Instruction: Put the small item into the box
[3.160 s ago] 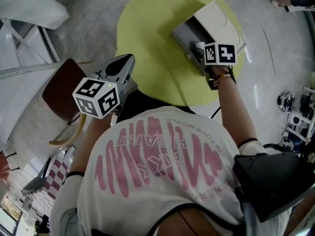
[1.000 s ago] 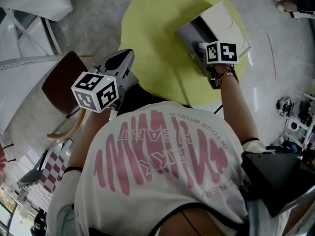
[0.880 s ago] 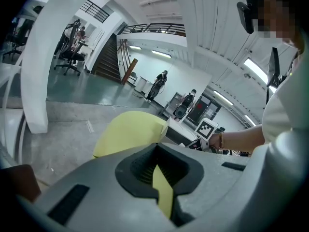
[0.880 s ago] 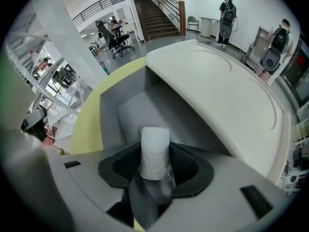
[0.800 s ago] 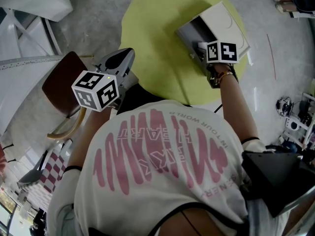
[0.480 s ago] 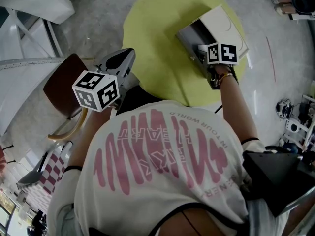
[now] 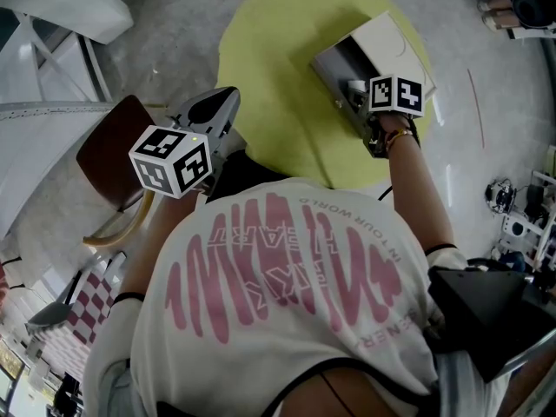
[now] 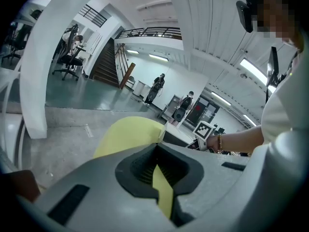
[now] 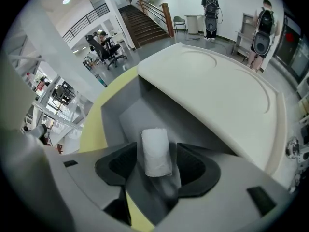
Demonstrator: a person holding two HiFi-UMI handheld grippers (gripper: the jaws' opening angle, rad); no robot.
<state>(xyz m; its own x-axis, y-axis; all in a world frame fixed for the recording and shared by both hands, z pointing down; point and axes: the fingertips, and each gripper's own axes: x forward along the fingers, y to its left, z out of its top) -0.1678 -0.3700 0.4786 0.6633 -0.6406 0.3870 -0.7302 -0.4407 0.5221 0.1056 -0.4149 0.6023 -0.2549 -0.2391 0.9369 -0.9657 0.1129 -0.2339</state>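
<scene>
Yellow table [image 7: 269,102] bears the box [image 7: 391,46], white roll [image 9: 155,151] inside.

Round yellow table [image 7: 269,102] on grey floor [image 7: 165,50]; brown chair [image 7: 109,159] near its left edge; staircase [image 8: 104,66] in background.

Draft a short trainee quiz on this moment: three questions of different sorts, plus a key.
1. True or false: the box is closed.
2. The round table under it is: A yellow, B red, C black.
3. What stands between the right gripper's jaws?
Key: 1 false, its grey inside shows. 2 A. 3 The small white roll, lying in the box; the jaws have just been opening and stand apart, clear of it.
</scene>
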